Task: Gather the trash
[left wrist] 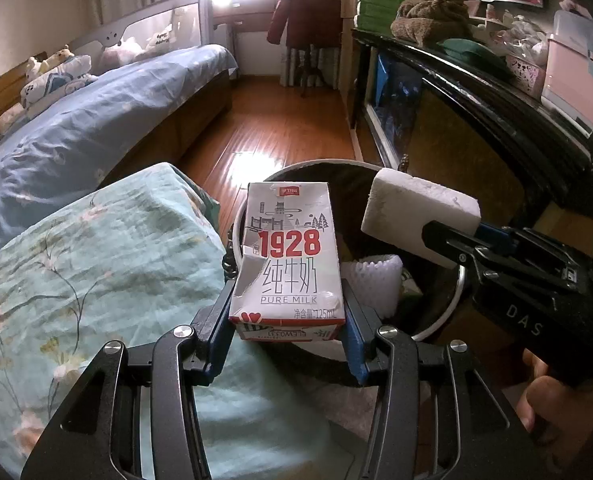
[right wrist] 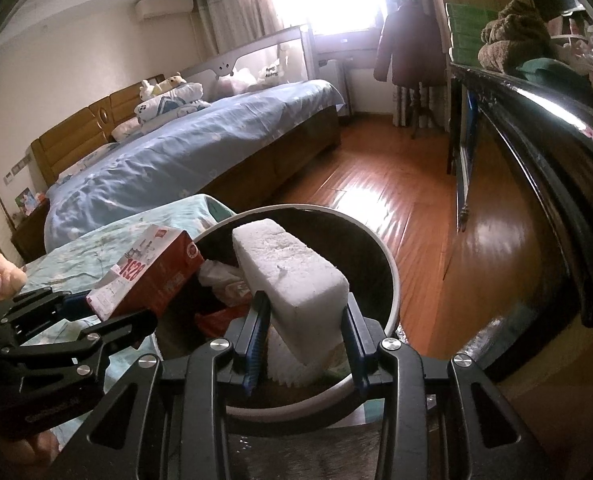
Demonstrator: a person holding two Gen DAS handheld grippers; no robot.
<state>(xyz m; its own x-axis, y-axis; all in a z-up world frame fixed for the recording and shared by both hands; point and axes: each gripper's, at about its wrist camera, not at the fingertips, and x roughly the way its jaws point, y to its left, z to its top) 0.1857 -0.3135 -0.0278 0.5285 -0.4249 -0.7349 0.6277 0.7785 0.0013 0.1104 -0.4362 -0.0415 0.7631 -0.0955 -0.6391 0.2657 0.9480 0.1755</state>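
My left gripper (left wrist: 286, 320) is shut on a white and red "1928" pure milk carton (left wrist: 288, 256) and holds it over the near rim of a round white-rimmed trash bin (left wrist: 452, 304). My right gripper (right wrist: 304, 332) is shut on a white foam block (right wrist: 292, 276) and holds it above the bin (right wrist: 392, 280). In the left wrist view the foam block (left wrist: 416, 208) and the right gripper (left wrist: 460, 244) come in from the right. In the right wrist view the carton (right wrist: 152, 276) and left gripper (right wrist: 108, 324) sit at the left. White foam netting (left wrist: 376, 280) and crumpled wrappers (right wrist: 224, 280) lie inside the bin.
A pale green floral blanket (left wrist: 96, 280) lies left of the bin. A bed with a blue cover (left wrist: 96, 128) stands beyond it. A dark cabinet (left wrist: 476, 92) with clutter on top runs along the right. Wooden floor (left wrist: 280, 128) stretches toward the window.
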